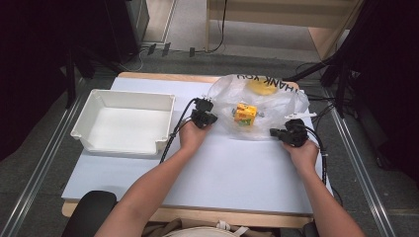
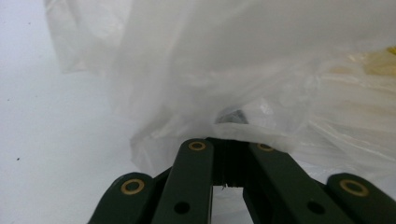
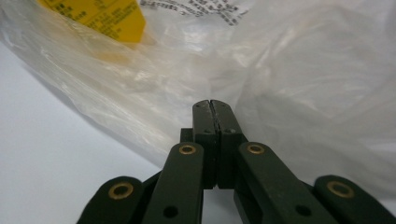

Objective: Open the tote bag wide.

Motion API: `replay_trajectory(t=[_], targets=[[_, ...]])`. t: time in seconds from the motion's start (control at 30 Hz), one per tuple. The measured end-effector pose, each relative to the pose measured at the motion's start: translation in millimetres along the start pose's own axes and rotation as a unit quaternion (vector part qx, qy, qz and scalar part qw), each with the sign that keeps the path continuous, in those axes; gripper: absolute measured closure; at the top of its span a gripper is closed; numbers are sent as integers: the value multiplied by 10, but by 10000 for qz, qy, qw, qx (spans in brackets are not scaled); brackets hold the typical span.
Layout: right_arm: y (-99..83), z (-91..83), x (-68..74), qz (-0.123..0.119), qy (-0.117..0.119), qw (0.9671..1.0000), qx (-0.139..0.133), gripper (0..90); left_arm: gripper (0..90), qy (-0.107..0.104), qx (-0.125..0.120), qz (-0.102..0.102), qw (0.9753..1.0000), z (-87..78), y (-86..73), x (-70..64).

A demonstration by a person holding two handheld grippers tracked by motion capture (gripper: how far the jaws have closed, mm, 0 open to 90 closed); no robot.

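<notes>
Left gripper view: the jaws of the left hand-held gripper (image 2: 229, 144) are seen drawn narrow, their tips buried under a fold of the plastic bag (image 2: 261, 79), so film appears to be pinched between them, though the contact itself is hidden by the fold. In the right gripper view the right hand-held gripper (image 3: 215, 109) is closed tight, jaw against jaw, with the film lying just ahead and to both sides; whether any film is caught in that seam cannot be told.

In the high view the left hand-held gripper (image 1: 203, 117) and the right hand-held gripper (image 1: 282, 133) are placed at opposite edges of the bag (image 1: 276, 106), which lies on the bench (image 1: 237, 173). Between them, slightly beyond, a yellow box (image 1: 245, 114) is seen through the film, and farther off a yellow disc (image 1: 262, 88) near the printed edge. A white bin (image 1: 123, 123) stands well to the outside of the left hand-held gripper.

The chief risk is judged to be slippage: thin, slick film may be lost from a shallow pinch once it is lifted. If the bag is raised unevenly, the box could be tipped out through the mouth. Should the two grips be pulled apart too hard, the film could be stretched or torn.
</notes>
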State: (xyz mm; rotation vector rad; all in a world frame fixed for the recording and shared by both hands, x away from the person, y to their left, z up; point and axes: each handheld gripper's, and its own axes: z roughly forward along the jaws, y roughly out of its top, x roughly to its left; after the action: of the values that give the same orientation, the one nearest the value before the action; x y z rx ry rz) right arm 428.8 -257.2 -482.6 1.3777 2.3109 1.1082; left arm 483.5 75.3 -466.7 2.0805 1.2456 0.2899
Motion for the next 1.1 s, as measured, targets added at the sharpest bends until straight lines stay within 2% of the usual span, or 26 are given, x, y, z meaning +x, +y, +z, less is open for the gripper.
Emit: replay_trajectory(t=[0.1, 0.17, 0.23, 0.3, 0.37, 0.43, 0.47, 0.5, 0.6, 0.67, 0.8, 0.87, 0.97, 1.1], targets=[[-41, -55, -65, 39, -90, 10000, 6, 900, 900, 75, -9, -24, 10000, -7, 1, 20], [-68, -103, -105, 38, -272, 9996, 11, 900, 900, 119, -9, -67, 9999, -11, 5, 43], [-93, -142, -155, 159, -357, 9992, 1, 900, 900, 68, -12, -200, 9998, -13, 7, 62], [-86, -146, -159, 242, -315, 9992, 41, 900, 900, 25, 34, -227, 9997, -20, 12, 56], [-59, -141, -114, 199, -277, 9994, 64, 900, 900, -77, 94, -265, 9996, -38, 17, 36], [-8, -158, -56, 169, -249, 9995, 44, 900, 900, -118, 121, -50, 9998, -103, 26, -25], [-8, -158, -56, 169, -249, 9995, 44, 900, 900, -118, 121, -50, 9998, -103, 26, -25], [59, -202, 14, 38, -278, 9996, -29, 900, 900, -211, 95, 9, 9997, -164, 38, -57], [127, -261, 76, -54, -259, 9996, -103, 900, 900, -331, 41, 28, 9994, -241, 59, -96], [163, -300, 114, -93, -250, 9996, -134, 900, 900, -422, -29, 174, 9990, -354, 85, -165], [218, -417, 176, -10, -113, 9993, -348, 900, 900, -618, -131, 288, 9976, -523, 109, -254], [247, -467, 197, 41, -61, 9994, -352, 900, 900, -707, -216, 348, 9967, -611, 121, -292], [321, -572, 246, -10, 2, 9991, -425, 900, 900, -864, -362, 398, 9948, -763, 154, -356], [472, -699, 330, -148, 84, 9985, -520, 900, 900, -900, -562, 580, 9927, -932, 256, -451]])
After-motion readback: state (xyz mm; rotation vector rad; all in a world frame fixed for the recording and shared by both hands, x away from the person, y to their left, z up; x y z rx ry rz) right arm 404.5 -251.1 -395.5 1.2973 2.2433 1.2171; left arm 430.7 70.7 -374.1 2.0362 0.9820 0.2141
